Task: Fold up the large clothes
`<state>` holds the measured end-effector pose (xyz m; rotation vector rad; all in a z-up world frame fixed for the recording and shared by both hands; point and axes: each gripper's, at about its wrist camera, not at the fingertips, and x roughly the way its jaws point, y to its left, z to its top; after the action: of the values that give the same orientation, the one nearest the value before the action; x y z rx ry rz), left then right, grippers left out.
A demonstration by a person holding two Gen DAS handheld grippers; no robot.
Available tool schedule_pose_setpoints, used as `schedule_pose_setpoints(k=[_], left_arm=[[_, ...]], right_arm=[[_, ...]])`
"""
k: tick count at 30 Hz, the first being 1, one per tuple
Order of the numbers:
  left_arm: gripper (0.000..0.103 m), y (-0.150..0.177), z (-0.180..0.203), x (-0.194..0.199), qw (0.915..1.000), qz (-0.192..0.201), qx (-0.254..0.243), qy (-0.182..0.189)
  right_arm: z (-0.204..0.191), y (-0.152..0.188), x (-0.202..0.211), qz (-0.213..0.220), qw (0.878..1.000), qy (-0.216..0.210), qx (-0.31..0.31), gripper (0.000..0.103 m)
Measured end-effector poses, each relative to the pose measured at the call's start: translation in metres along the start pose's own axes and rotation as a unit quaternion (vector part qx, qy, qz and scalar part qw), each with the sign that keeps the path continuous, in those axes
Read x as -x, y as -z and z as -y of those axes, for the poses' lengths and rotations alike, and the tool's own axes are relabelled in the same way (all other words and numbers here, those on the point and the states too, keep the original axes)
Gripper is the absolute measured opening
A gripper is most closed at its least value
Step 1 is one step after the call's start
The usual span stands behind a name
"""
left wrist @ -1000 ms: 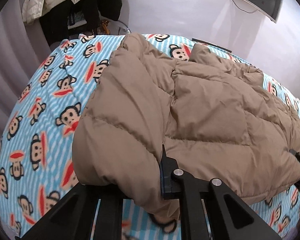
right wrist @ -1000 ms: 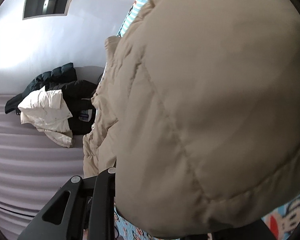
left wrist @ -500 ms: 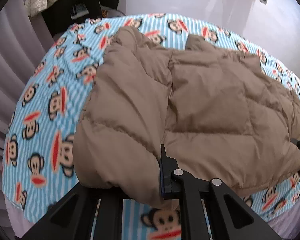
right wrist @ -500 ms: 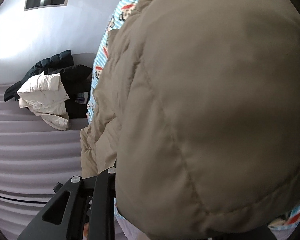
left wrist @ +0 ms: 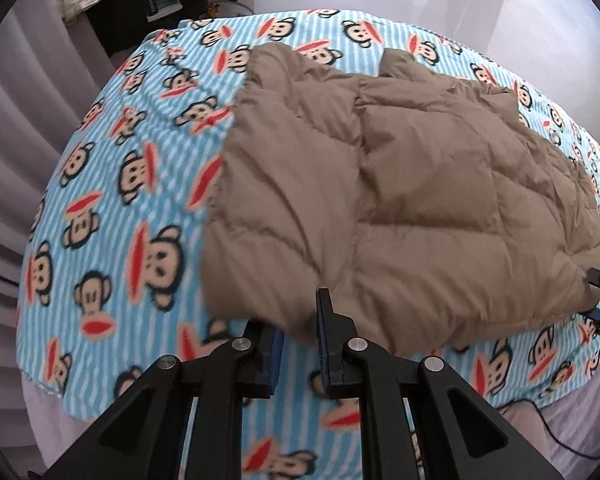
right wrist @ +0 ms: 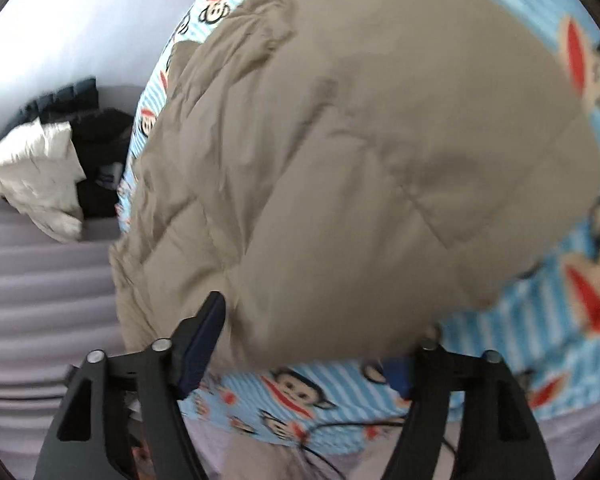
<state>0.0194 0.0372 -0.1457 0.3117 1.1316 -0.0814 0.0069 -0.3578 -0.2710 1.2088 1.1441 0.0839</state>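
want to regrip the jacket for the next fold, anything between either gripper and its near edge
Nothing visible does. The left gripper is open right at the tan puffer jacket hem, and the right gripper is open around its corner. Only the monkey-print blanket lies under it.

both grippers, left gripper [left wrist: 298, 344] and right gripper [right wrist: 306, 344], are black plastic with blue-padded fingers [left wrist: 326, 344], silver screws at the joints

jacket [left wrist: 400, 184] lies on blanket [left wrist: 112, 184], clothes pile [right wrist: 48, 176] behind.
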Motion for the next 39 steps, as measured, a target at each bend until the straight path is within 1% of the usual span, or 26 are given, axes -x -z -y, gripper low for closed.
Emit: schedule_pose_setpoints(k=[1,3,4,6,7,8,9,10,12,14,17,21,22,24,26,28,30,33,35,39], left_arm=[[0.015,0.003,-0.004,0.003,1.0000,-0.003,0.001,-0.005],[0.015,0.008,-0.010,0.008,0.9998,-0.004,0.004,-0.017],[0.015,0.009,-0.013,0.012,0.9996,-0.001,0.005,-0.027],[0.015,0.011,-0.018,0.023,0.9994,0.011,0.006,-0.031],[0.015,0.010,-0.021,0.030,0.9994,0.018,0.008,-0.029],[0.015,0.008,-0.023,0.036,0.9992,0.027,0.009,-0.027],[0.015,0.006,-0.024,0.040,0.9991,0.034,0.009,-0.026],[0.015,0.001,-0.024,0.044,0.9987,0.043,0.005,-0.025],[0.015,-0.011,-0.020,0.043,0.9979,0.052,-0.009,-0.036],[0.015,-0.026,-0.016,0.035,0.9972,0.053,-0.016,-0.049],[0.015,-0.059,-0.011,0.017,0.9974,0.058,-0.004,-0.043],[0.015,-0.097,-0.009,-0.018,0.9973,0.042,0.023,-0.055],[0.015,-0.102,-0.009,-0.027,0.9971,0.037,0.022,-0.062],[0.015,-0.112,-0.006,-0.050,0.9957,0.021,0.017,-0.088],[0.015,-0.117,-0.004,-0.070,0.9940,0.009,0.019,-0.108],[0.015,-0.119,-0.005,-0.085,0.9931,-0.003,0.026,-0.114],[0.015,-0.119,-0.003,-0.096,0.9922,-0.009,0.026,-0.122],[0.015,-0.118,0.003,-0.106,0.9901,-0.007,0.012,-0.140],[0.015,-0.118,0.009,-0.111,0.9884,-0.008,-0.002,-0.151],[0.015,-0.120,0.009,-0.112,0.9880,-0.012,0.002,-0.154]], right_arm=[[-0.009,0.001,0.004,0.001,1.000,0.013,0.008,0.076],[-0.015,0.006,0.017,0.011,0.999,0.042,0.026,0.076],[-0.021,0.006,0.022,0.021,0.998,0.052,0.033,0.076],[-0.027,0.012,0.042,0.050,0.994,0.071,0.062,0.075],[-0.027,0.013,0.053,0.061,0.993,0.074,0.075,0.069],[-0.037,0.013,0.059,0.072,0.990,0.079,0.092,0.052],[-0.042,0.011,0.065,0.078,0.987,0.087,0.109,0.043],[-0.048,0.010,0.068,0.083,0.985,0.092,0.121,0.038],[-0.062,0.002,0.070,0.094,0.979,0.100,0.152,0.038],[-0.064,-0.005,0.067,0.100,0.974,0.112,0.170,0.038],[-0.064,-0.026,0.056,0.103,0.971,0.125,0.178,0.038],[-0.054,-0.052,0.049,0.116,0.967,0.150,0.173,0.038],[-0.051,-0.060,0.047,0.118,0.966,0.153,0.170,0.038],[-0.048,-0.076,0.041,0.120,0.967,0.157,0.164,0.038],[-0.042,-0.091,0.034,0.119,0.965,0.165,0.164,0.038],[-0.039,-0.105,0.025,0.119,0.961,0.180,0.174,0.038],[-0.035,-0.118,0.013,0.117,0.959,0.186,0.181,0.038],[-0.027,-0.130,-0.004,0.109,0.959,0.189,0.183,0.038],[-0.025,-0.135,-0.014,0.106,0.956,0.194,0.191,0.038],[-0.020,-0.141,-0.021,0.102,0.959,0.187,0.187,0.038]])
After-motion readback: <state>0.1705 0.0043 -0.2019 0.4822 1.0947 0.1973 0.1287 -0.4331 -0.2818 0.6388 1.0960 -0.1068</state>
